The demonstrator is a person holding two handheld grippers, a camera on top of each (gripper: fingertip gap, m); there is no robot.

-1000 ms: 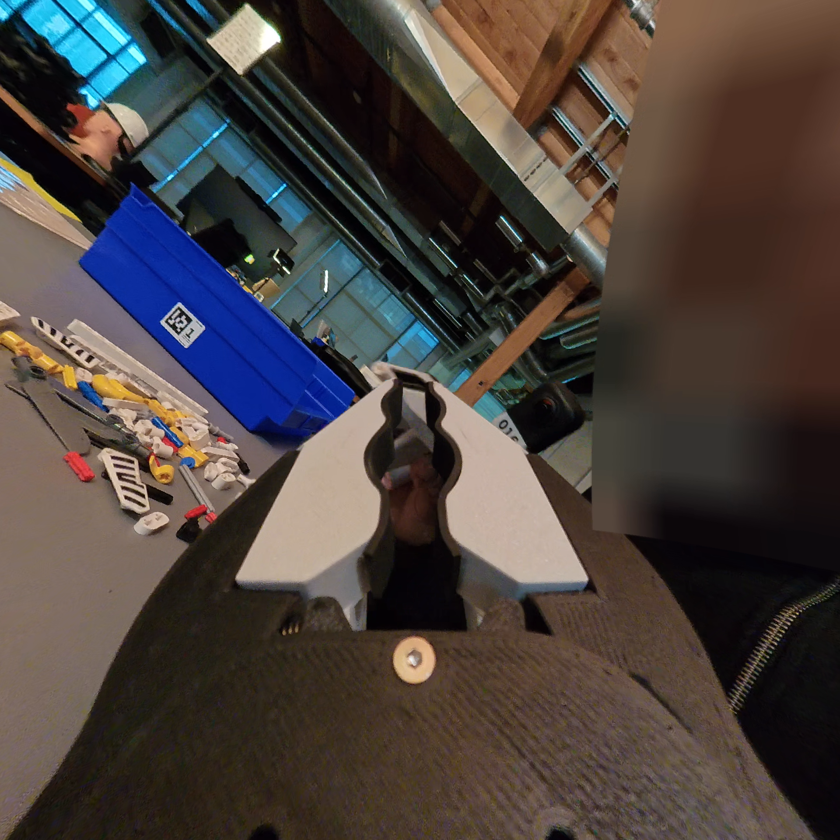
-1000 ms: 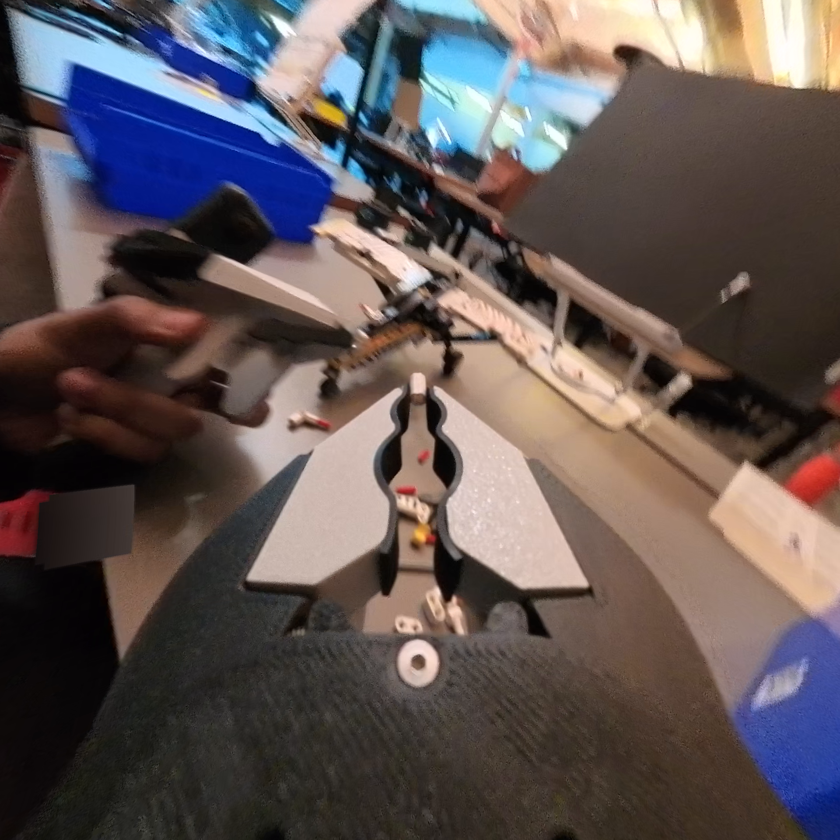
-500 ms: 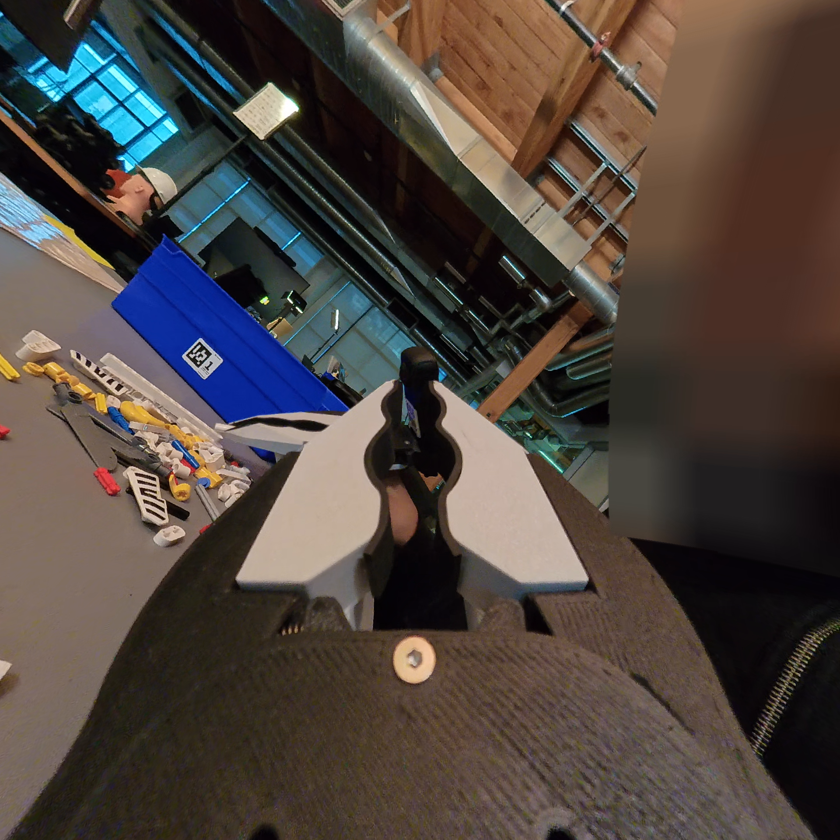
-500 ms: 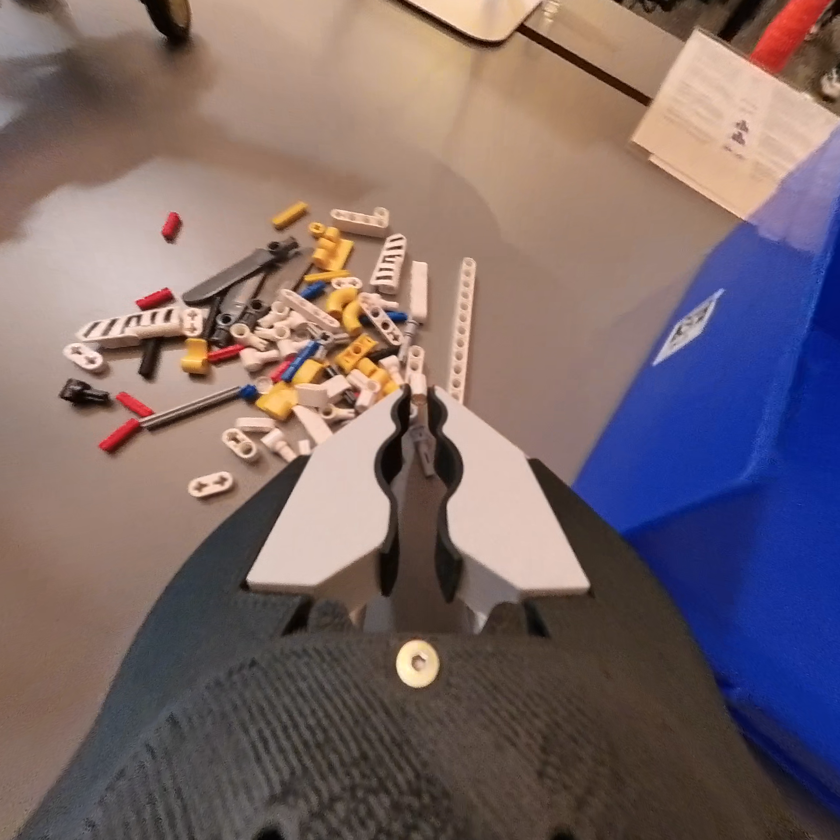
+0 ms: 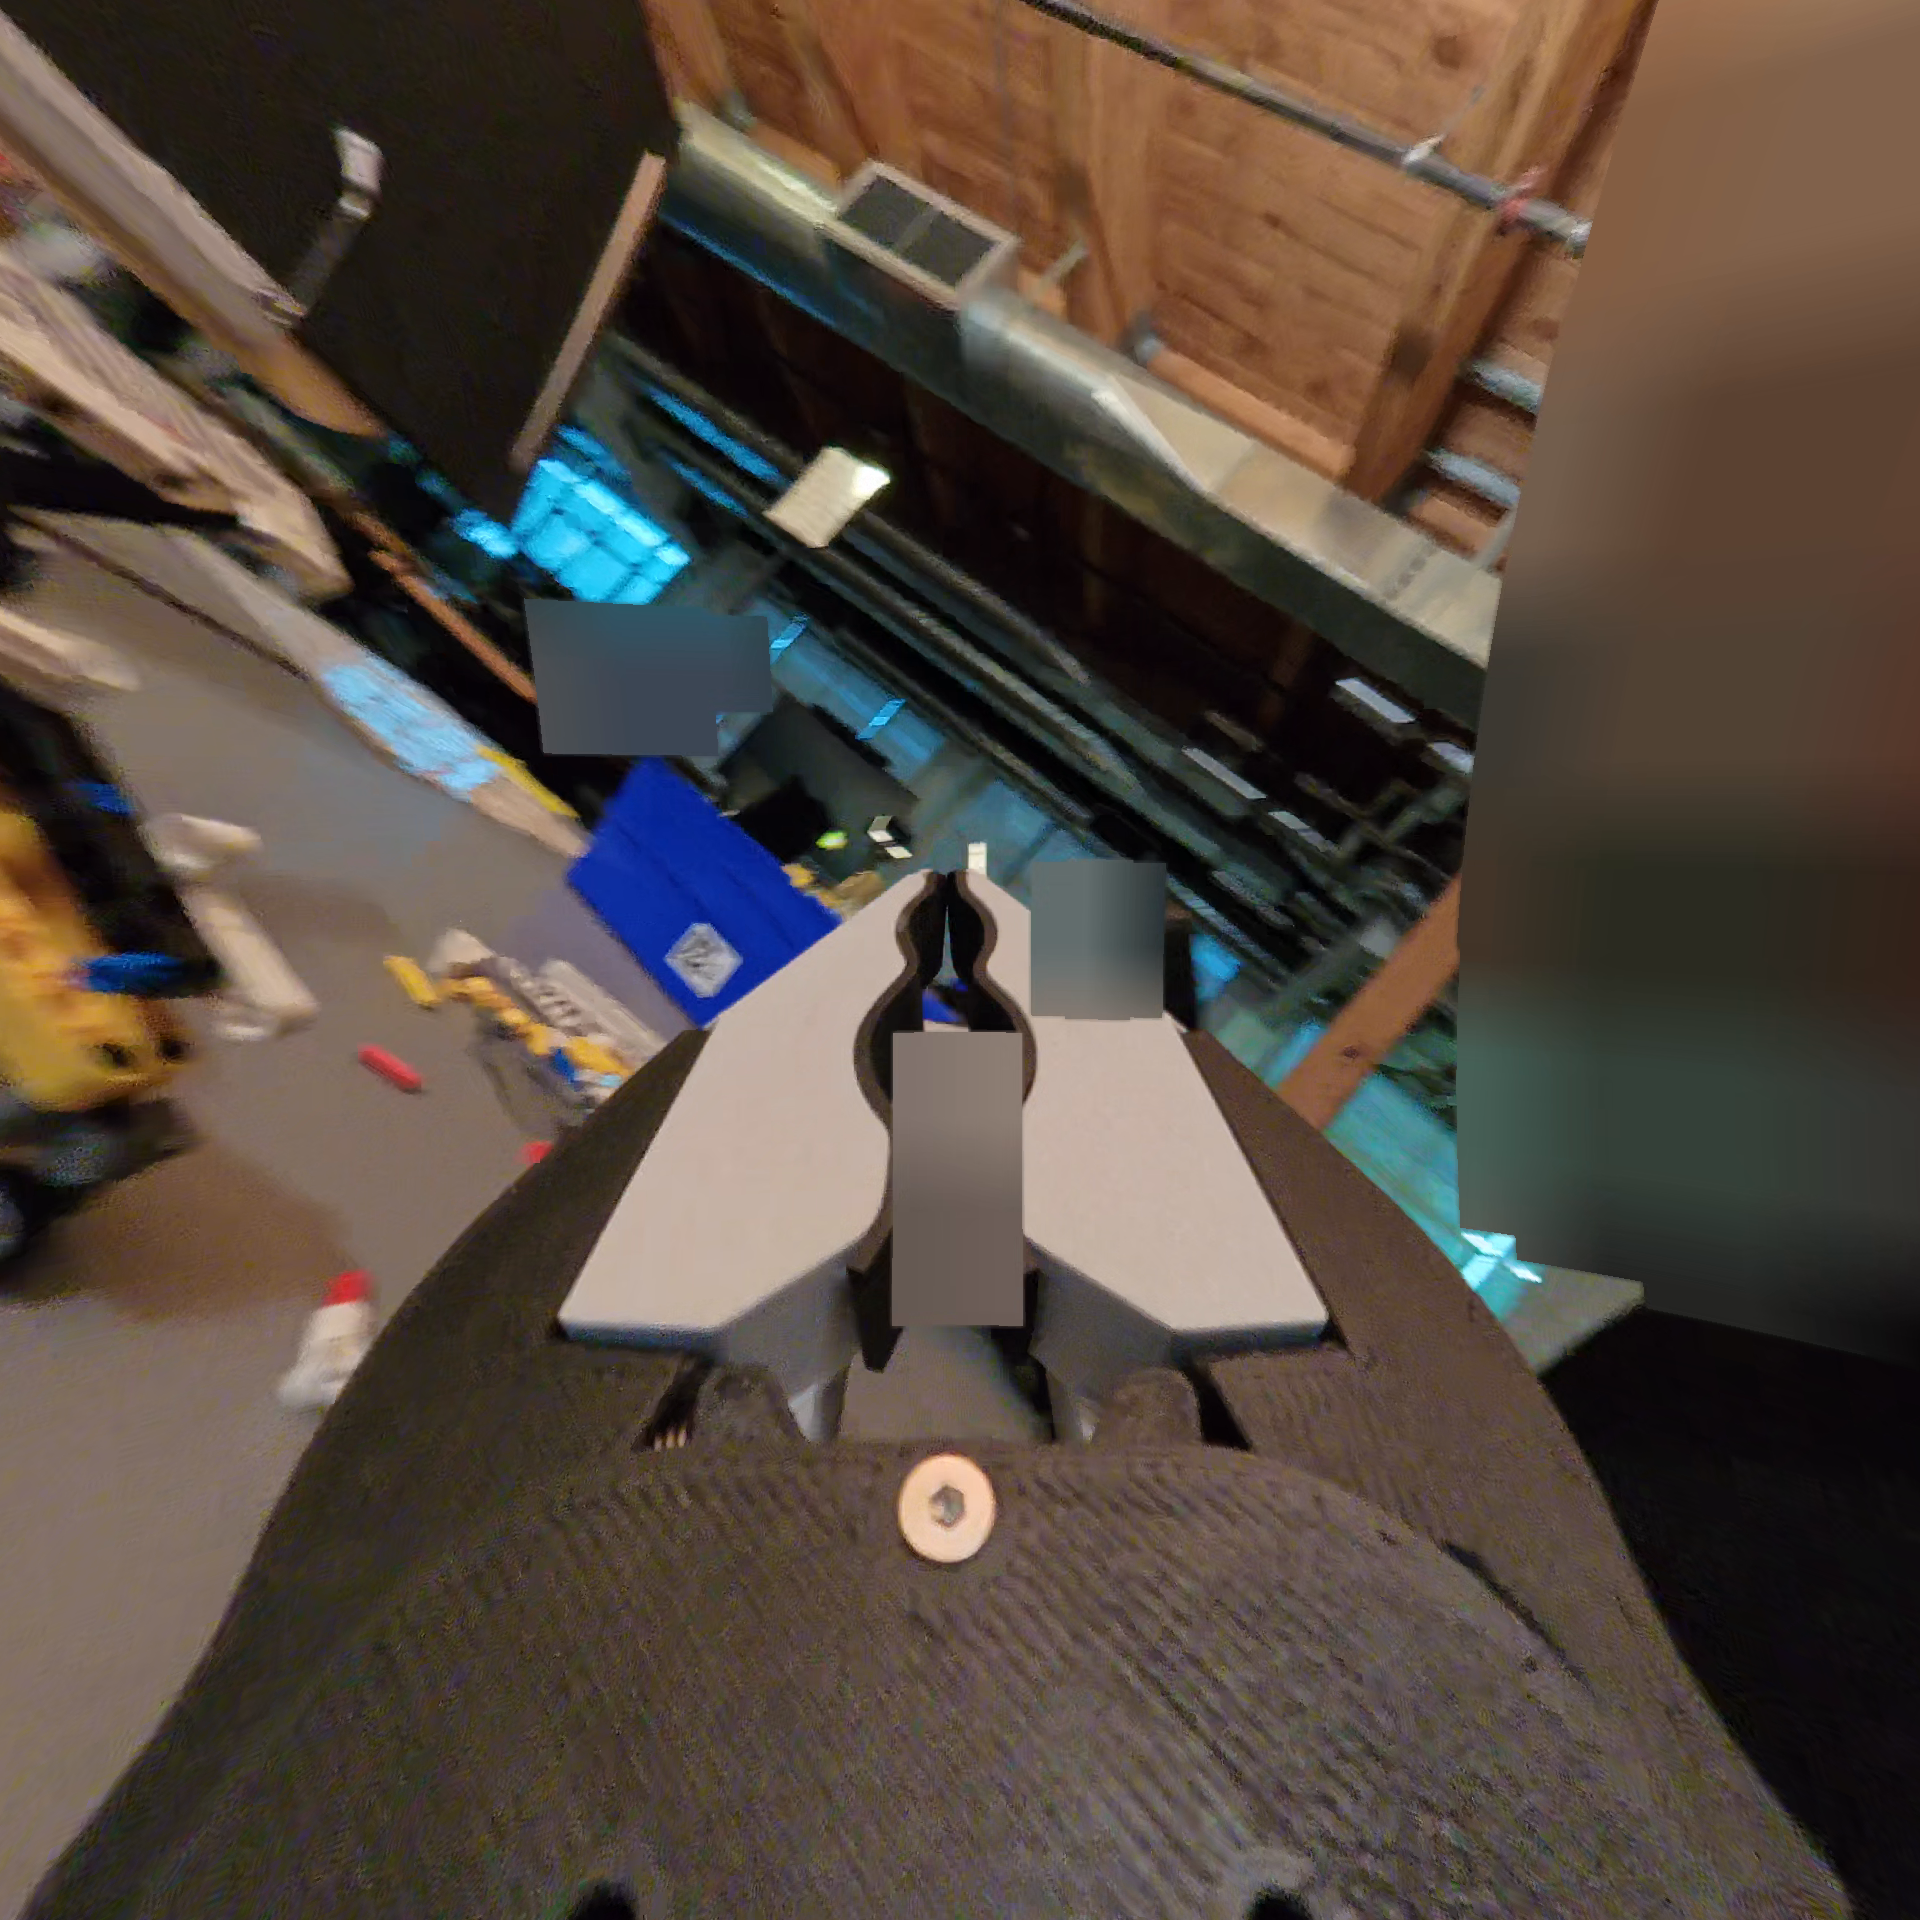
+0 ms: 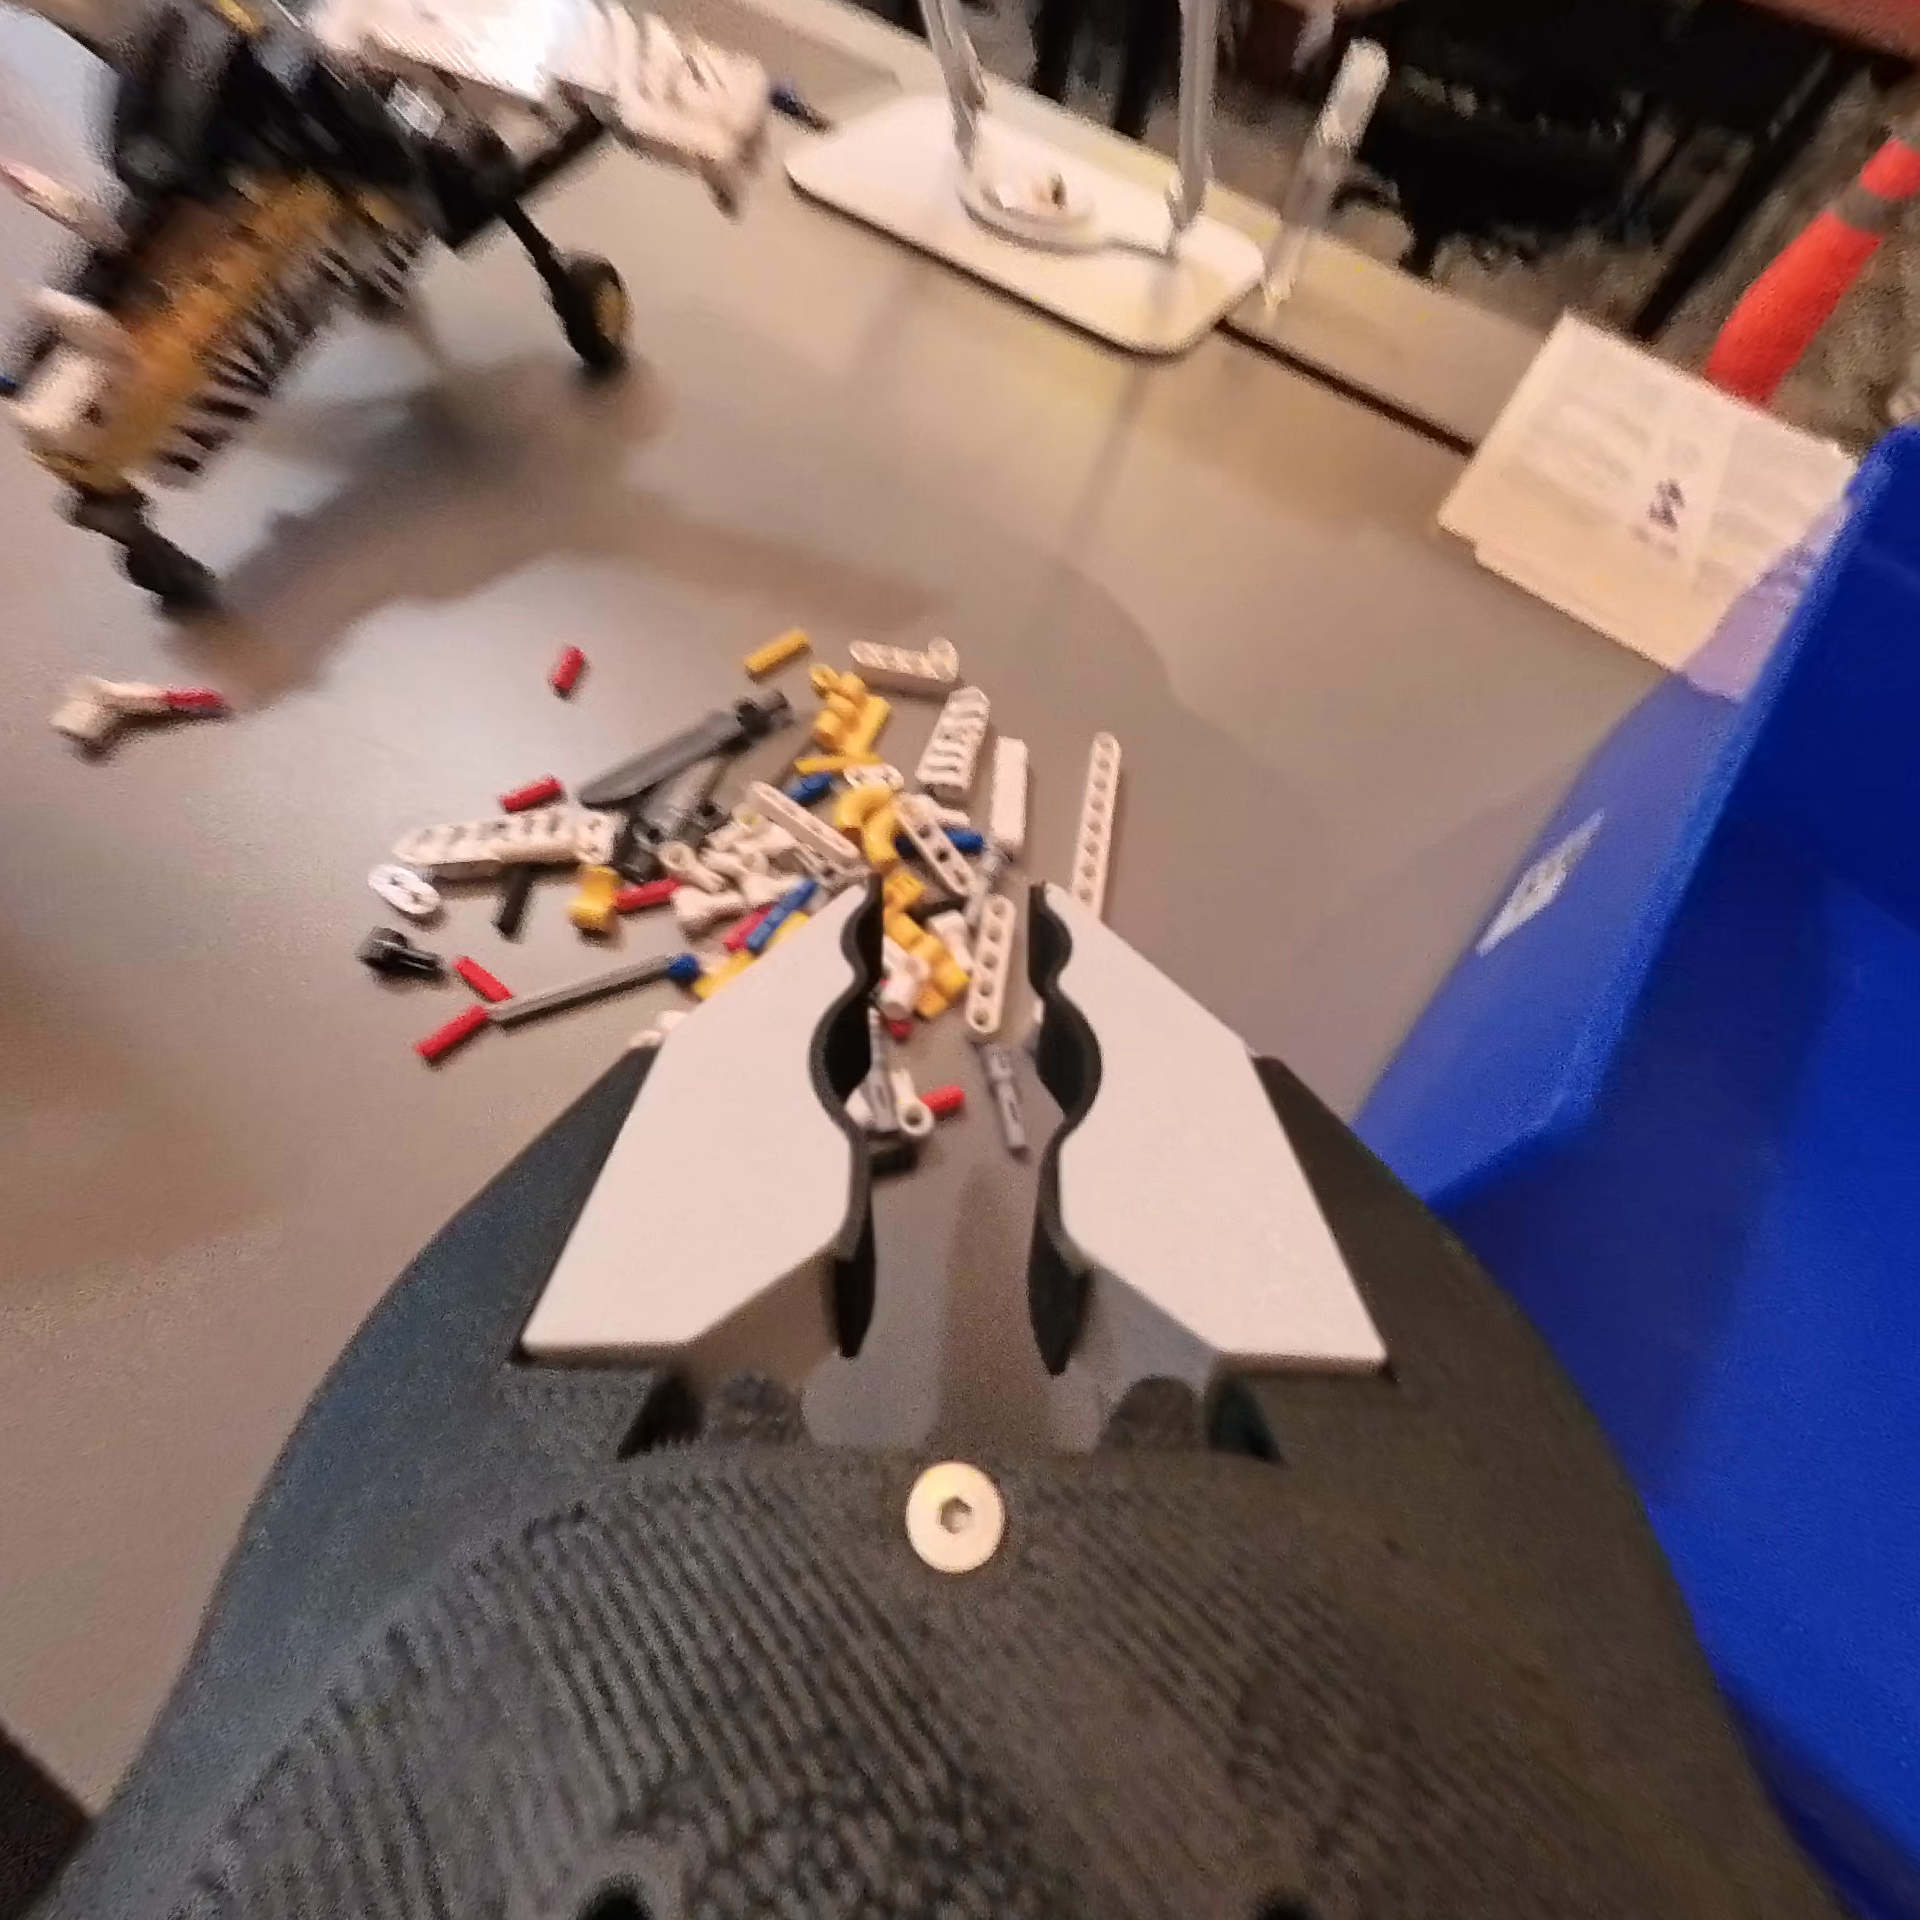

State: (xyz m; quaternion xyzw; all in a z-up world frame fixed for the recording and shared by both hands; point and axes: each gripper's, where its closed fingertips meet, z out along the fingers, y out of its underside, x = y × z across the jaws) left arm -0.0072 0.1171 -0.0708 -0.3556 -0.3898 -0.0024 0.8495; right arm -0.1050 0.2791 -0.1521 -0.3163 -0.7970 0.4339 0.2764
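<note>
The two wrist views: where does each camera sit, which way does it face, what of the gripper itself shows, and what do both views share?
Left wrist view: sits on the left gripper, tilted up toward ceiling ducts over the grey table; its fingers look closed.
Right wrist view: sits on the right gripper, angled down at the pile of small building pieces; its fingers are apart above them.
Shared: the grey table, the pile, the blue bin.

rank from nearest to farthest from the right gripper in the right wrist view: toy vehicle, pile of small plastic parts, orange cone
1. Pile of small plastic parts, just ahead of and beneath the open right gripper.
2. Toy vehicle, far left on the table.
3. Orange cone, far right, beyond the table.
</note>
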